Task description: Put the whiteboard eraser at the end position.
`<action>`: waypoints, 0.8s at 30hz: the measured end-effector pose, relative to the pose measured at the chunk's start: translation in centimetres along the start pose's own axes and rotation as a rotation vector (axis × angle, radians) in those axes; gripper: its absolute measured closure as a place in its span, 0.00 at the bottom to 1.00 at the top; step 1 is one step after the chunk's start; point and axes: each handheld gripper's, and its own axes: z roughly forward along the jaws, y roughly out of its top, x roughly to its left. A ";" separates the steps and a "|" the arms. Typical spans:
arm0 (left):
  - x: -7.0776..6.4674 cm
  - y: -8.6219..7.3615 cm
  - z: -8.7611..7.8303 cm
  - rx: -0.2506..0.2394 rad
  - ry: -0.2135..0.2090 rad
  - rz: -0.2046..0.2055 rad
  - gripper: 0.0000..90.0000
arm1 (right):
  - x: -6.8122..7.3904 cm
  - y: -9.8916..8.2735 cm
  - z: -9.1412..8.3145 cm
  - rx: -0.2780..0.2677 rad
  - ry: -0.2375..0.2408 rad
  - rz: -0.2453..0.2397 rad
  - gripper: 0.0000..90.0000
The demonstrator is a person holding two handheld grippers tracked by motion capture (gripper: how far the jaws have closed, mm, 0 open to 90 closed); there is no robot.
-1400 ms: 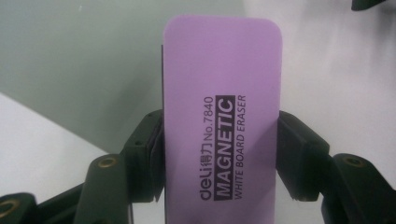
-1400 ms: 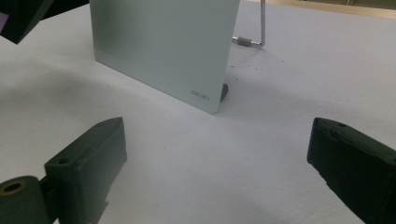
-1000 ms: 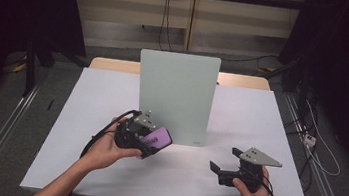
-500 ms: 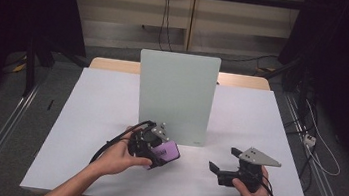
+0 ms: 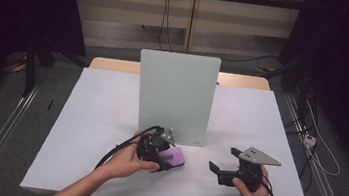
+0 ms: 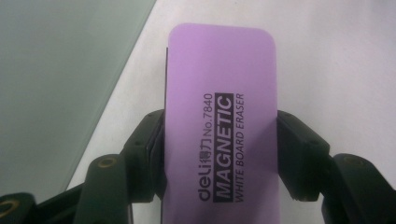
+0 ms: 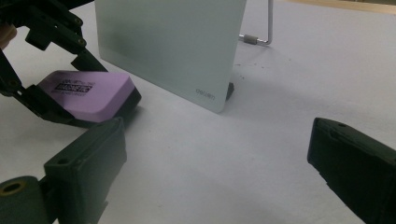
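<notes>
Two grippers sit low at the near side of the white table (image 5: 89,118). Left gripper (image 5: 163,153) has its jaws clamped on the long sides of a purple eraser (image 5: 174,157), just in front of the upright whiteboard (image 5: 175,95) near its lower edge. Eraser sits at or just above the tabletop; contact cannot be told. Right gripper (image 5: 215,168) is off to the right, well apart from the eraser, jaws spread wide with nothing between them, pointing left toward the eraser.

Open room: wide bare table to the left and right of the board and along the near edge between the two hands. Board stands mid-table and blocks the far centre.

Left gripper view gives the eraser (image 6: 219,126) close up, printed "MAGNETIC WHITE BOARD ERASER", with the board's (image 6: 60,79) edge just beside it on the left. Right gripper view shows the eraser's (image 7: 88,93) dark underside layer tilted slightly over the table, the board's (image 7: 173,42) lower corner and foot, and a wire stand (image 7: 261,28) behind it.
</notes>
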 end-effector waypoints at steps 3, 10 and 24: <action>-0.1 0.0 0.4 0.005 -0.007 0.002 0.45 | 0.0 0.0 0.0 0.000 0.001 0.002 0.05; 0.0 0.0 0.7 -0.018 -0.009 -0.017 0.45 | -0.1 0.0 0.0 0.001 0.003 -0.003 0.05; -0.3 -0.4 0.9 -0.048 0.018 -0.010 0.44 | 0.0 0.1 0.1 0.002 -0.006 0.005 0.05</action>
